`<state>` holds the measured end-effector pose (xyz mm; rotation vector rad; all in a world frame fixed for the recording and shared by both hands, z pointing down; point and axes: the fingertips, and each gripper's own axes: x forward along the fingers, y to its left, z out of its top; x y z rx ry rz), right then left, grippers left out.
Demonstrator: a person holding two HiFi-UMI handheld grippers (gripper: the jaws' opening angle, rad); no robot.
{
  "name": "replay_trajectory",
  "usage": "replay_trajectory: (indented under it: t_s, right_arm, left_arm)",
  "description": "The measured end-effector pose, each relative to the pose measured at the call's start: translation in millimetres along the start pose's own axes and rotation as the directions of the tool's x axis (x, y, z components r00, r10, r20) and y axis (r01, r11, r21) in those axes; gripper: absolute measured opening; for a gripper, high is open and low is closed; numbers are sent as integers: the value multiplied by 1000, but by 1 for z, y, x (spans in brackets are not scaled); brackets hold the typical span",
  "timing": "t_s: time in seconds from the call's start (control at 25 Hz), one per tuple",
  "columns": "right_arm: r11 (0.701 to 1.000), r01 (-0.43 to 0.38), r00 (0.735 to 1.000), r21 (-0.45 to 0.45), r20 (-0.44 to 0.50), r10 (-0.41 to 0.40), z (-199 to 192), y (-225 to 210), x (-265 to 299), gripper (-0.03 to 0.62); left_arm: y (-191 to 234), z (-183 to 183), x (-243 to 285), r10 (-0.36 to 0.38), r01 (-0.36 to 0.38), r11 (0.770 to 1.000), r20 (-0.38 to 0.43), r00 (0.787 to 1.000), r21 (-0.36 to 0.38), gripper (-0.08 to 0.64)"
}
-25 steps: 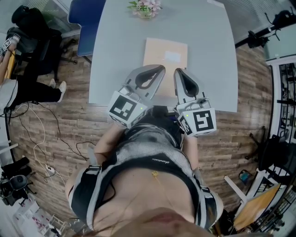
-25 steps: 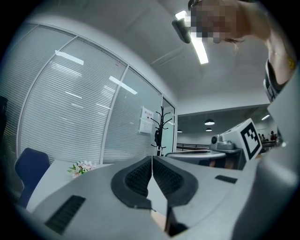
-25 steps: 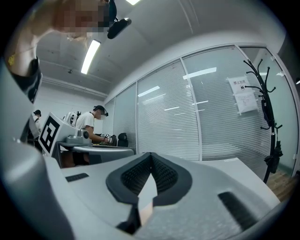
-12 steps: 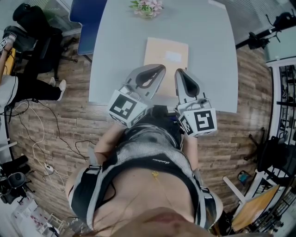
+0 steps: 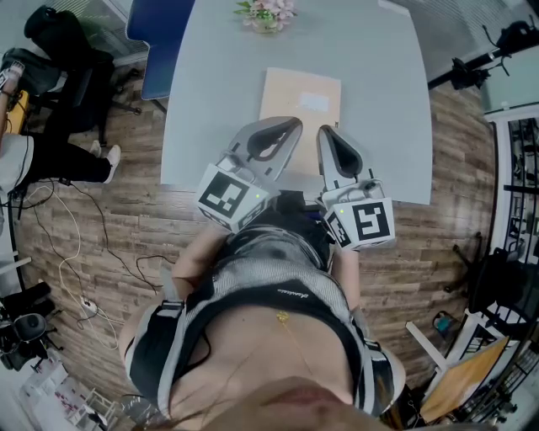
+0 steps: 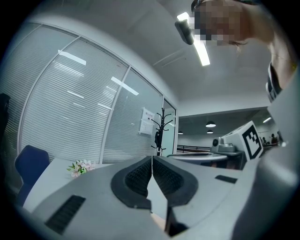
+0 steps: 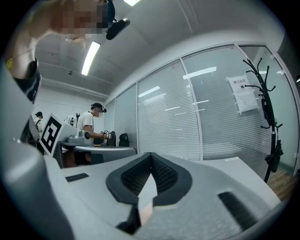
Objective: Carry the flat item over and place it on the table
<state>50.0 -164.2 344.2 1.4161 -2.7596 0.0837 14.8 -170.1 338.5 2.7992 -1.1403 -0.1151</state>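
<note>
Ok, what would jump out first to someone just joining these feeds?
The left gripper and right gripper sit side by side over the near edge of the grey table, both with jaws shut and nothing pinched between them. Under and just beyond their tips, a flat tan envelope lies on the tabletop. A small bunch of flowers stands at the far edge.

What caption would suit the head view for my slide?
Left gripper and right gripper, both shut, over a flat tan envelope on the grey table.
</note>
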Motion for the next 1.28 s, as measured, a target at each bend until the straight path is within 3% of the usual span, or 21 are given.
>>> replay_trajectory:
  t_s: [1.28]
  right_arm:
    - [1000, -5, 1000, 7, -1, 5, 1, -4, -14, 2]
  left_arm:
    - [-13, -5, 2, 0, 0, 1000, -23, 1000, 16, 12]
